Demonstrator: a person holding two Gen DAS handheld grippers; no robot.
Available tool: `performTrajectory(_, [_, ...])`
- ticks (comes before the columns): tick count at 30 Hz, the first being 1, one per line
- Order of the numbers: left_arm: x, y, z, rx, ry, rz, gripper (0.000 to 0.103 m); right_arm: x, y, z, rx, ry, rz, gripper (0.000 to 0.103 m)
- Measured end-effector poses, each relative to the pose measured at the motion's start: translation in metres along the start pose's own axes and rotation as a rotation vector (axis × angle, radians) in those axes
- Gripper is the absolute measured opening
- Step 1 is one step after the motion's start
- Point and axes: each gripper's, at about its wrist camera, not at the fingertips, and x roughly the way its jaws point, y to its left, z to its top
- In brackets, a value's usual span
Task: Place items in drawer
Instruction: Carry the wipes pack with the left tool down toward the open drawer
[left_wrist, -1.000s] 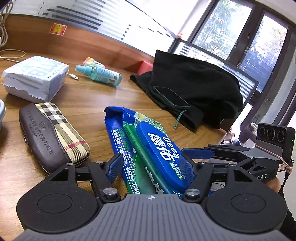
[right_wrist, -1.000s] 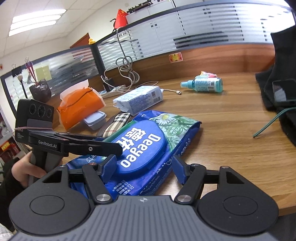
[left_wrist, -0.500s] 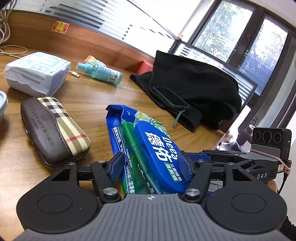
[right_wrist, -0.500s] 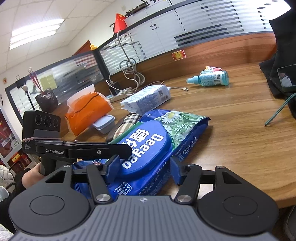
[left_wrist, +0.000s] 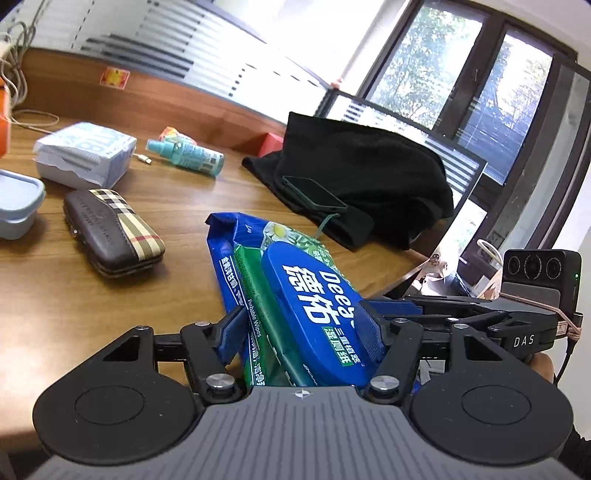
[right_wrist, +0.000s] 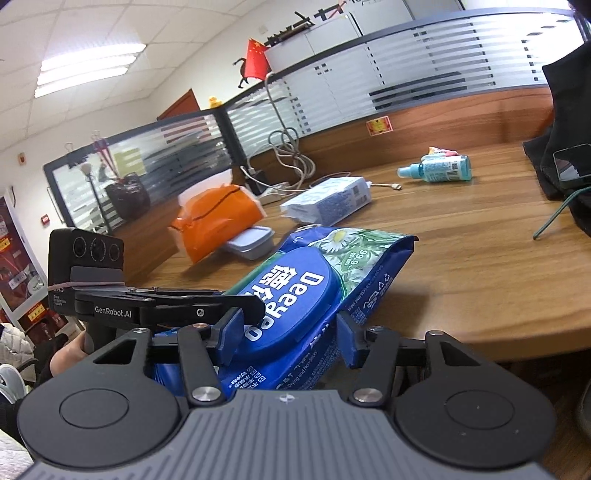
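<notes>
Wipes pack (left_wrist: 295, 295), glossy soft plastic w/ rigid oval lid, overhangs wooden desk (left_wrist: 110, 295) front edge. Left gripper (left_wrist: 299, 332) and right gripper (right_wrist: 288, 332) both clamp it; open desk beyond.

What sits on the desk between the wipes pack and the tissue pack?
The plaid glasses case lies between the wipes pack and the tissue pack; the left wrist view shows it.
</notes>
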Motion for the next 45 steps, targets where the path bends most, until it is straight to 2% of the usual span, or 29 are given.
performTrajectory(10, [-0.061, -0.031, -0.038, 0.037, -0.068, 0.079, 0.063, -0.009, 0.047, -0.038, 0.002, -0.003, 0.066, 0.058])
performTrajectory(14, [-0.084, -0.031, -0.054, -0.006, -0.092, 0.076, 0.062, -0.006, 0.060, -0.048, 0.008, 0.015, 0.103, 0.056])
performTrajectory(21, [-0.106, -0.013, -0.087, -0.107, -0.092, 0.121, 0.061, 0.003, 0.082, -0.072, 0.020, 0.058, 0.164, 0.050])
performTrajectory(31, [-0.118, 0.013, -0.115, -0.204, -0.074, 0.195, 0.060, 0.043, 0.088, -0.097, 0.057, 0.133, 0.205, 0.048])
performTrajectory(45, [-0.112, 0.038, -0.148, -0.295, -0.024, 0.243, 0.060, 0.068, 0.085, -0.130, 0.115, 0.203, 0.211, 0.048])
